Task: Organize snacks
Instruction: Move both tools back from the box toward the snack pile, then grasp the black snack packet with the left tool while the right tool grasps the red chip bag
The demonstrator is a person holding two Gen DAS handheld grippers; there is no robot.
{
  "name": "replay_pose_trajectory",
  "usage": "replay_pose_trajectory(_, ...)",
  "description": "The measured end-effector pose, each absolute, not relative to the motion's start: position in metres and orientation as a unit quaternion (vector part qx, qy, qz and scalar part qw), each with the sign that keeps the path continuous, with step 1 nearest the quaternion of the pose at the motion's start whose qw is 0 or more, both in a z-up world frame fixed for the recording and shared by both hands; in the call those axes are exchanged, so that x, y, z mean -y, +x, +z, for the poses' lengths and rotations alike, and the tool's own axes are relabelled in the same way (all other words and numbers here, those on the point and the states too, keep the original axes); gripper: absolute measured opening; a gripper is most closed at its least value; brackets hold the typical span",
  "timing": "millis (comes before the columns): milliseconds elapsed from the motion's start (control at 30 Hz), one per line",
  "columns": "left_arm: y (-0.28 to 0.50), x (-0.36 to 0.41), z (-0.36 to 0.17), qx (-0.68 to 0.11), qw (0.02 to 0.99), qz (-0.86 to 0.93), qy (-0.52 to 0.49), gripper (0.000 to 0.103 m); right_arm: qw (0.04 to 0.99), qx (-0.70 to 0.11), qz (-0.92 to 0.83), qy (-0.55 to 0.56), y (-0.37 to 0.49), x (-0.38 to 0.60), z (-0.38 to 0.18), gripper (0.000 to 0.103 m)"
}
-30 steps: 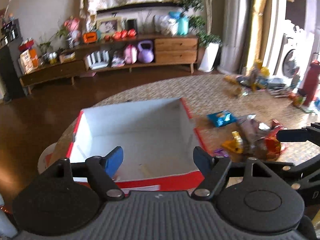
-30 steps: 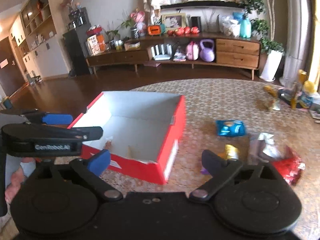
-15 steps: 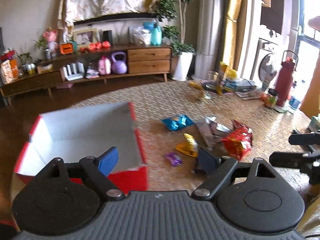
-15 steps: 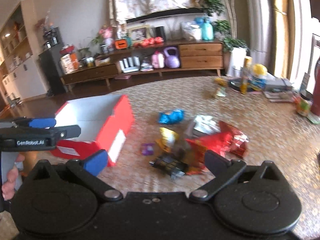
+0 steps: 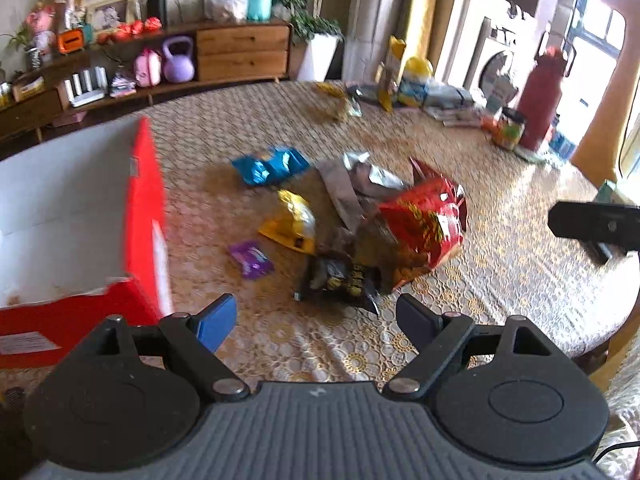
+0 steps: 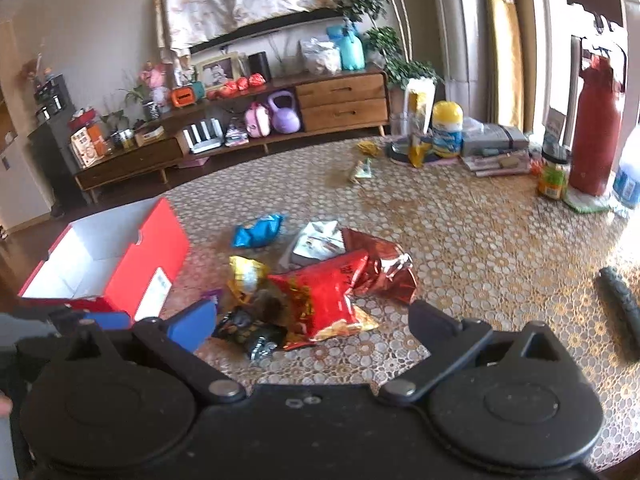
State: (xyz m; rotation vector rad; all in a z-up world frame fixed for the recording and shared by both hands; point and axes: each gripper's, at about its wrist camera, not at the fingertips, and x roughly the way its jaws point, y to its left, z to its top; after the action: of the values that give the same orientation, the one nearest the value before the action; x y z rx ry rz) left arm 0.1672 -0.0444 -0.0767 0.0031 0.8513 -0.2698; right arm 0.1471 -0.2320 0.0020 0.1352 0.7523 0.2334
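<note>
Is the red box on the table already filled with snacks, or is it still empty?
Almost empty. The red box is open on top, and only its bare white inside shows in both views. The snack packets, like the red chip bag, lie outside on the tablecloth.

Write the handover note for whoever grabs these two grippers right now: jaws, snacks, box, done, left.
Left gripper: jaws wide open, nothing between them, above the table short of the snack pile.
Right gripper: jaws open, empty, facing the same pile.
Red box: on the table's left side, open, white inside, and no snack shows in the part in view.
Snacks, all loose on the patterned tablecloth: blue packet, yellow packet, small purple packet, black packet, big red chip bag, silver-grey bag.
Done: nothing boxed yet.
Left: pick each snack and place it in the box, nearest first.
</note>
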Motion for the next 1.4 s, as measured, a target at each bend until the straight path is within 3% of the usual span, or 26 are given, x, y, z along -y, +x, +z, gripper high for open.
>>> replay_pose_trajectory(733,0.232,0.086,-0.136,-0.464,0.866,-0.18,0.044,0.087,0.896,-0.428,0.118,0.032,0.222,0.214,-0.069,0.099)
replay_pose_trajectory(1067,0.239,0.083,-0.143,-0.456,0.87,-0.188,0.029,0.086,0.889,-0.443,0.108,0.03,0.238,0.203,-0.089,0.086)
replay_pose_trajectory(1133,0.238,0.083,-0.143,-0.454,0.87,-0.193,0.029,0.078,0.89,-0.442,0.11,0.026,0.238,0.2,-0.091,0.083)
replay_pose_trajectory(1200,0.239,0.084,-0.144,-0.456,0.868,-0.193,0.034,0.077,0.89,-0.442,0.108,0.021,0.238,0.198,-0.091,0.08)
replay_pose_trajectory(1233,0.239,0.084,-0.144,-0.456,0.868,-0.193,0.035,0.071,0.89,-0.443,0.107,0.021,0.238,0.197,-0.091,0.08)
replay_pose_trajectory(1400,0.239,0.082,-0.143,-0.455,0.868,-0.195,0.028,0.061,0.889,-0.444,0.104,0.032,0.237,0.198,-0.091,0.063)
